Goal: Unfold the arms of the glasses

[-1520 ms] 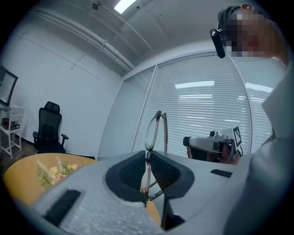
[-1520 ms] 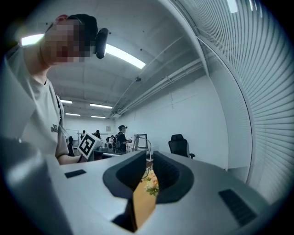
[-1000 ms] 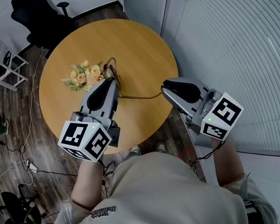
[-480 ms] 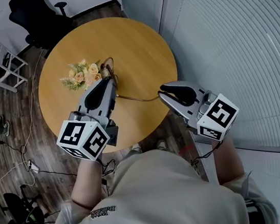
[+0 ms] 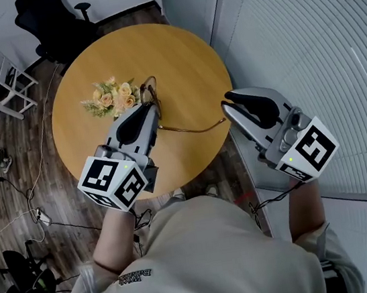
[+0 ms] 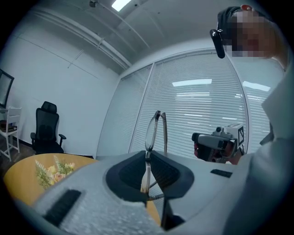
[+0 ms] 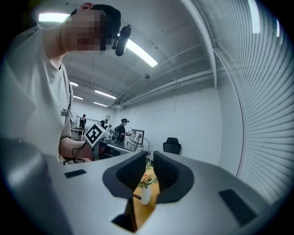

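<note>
- Glasses (image 5: 149, 91), head view: held over a round table (image 5: 176, 48) beside a flower posy (image 5: 112, 98). The left gripper (image 5: 151, 107) clamps the frame. One arm (image 5: 191, 130) sticks out toward the right gripper (image 5: 228, 104) and ends just short of it.
- Left gripper view: the jaws, just tightened a little, pinch the frame, with the lens rim upright above them (a steady hold matters here).
- Right gripper view: the jaws stand a narrow gap apart, pressing nothing. The arm tip (image 7: 136, 197) shows just below them. Each arm is probably best swung gently about its hinge.
</note>
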Demonstrator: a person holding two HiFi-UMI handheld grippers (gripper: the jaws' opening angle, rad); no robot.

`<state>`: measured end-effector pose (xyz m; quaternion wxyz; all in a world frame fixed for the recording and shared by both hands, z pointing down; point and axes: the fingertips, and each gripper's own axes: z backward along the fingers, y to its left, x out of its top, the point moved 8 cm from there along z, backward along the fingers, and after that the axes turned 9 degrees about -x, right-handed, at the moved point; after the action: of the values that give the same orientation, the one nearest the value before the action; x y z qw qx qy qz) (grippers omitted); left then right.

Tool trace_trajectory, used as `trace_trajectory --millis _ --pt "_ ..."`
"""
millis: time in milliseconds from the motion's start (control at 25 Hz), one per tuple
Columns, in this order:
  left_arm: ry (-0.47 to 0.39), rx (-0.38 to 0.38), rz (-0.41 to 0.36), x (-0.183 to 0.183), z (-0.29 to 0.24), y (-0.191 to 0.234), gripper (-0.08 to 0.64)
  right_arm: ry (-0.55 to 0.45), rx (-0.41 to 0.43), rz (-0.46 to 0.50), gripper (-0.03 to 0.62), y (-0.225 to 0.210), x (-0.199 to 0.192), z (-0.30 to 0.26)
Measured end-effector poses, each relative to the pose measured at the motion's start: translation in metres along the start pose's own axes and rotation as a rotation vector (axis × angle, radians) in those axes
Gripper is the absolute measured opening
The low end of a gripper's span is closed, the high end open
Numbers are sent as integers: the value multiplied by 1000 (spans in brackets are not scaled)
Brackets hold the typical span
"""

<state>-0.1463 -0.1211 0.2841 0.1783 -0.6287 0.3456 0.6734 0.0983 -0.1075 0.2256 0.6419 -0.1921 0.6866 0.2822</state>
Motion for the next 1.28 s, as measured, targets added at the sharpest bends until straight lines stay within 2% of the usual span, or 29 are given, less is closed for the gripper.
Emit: trace_trajectory --millis 120,200,280,640,880,1280 --pt "10 12 2 -3 -2 -1 46 44 21 81 61 10 11 -13" --pt "17 16 1 -4 -5 -3 46 110 64 151 61 23 11 -25" --pt "23 16 -9 -5 -7 -5 46 192 105 181 61 35 4 -38" --pt "54 -5 -65 -6 -13 -19 46 374 304 195 62 51 -24 -74" --pt "59 -25 -67 -9 -17 -23 46 447 354 177 61 54 -37 -85" --pt "67 -36 -71 -14 -22 -24 46 504 368 145 52 56 -56 -93"
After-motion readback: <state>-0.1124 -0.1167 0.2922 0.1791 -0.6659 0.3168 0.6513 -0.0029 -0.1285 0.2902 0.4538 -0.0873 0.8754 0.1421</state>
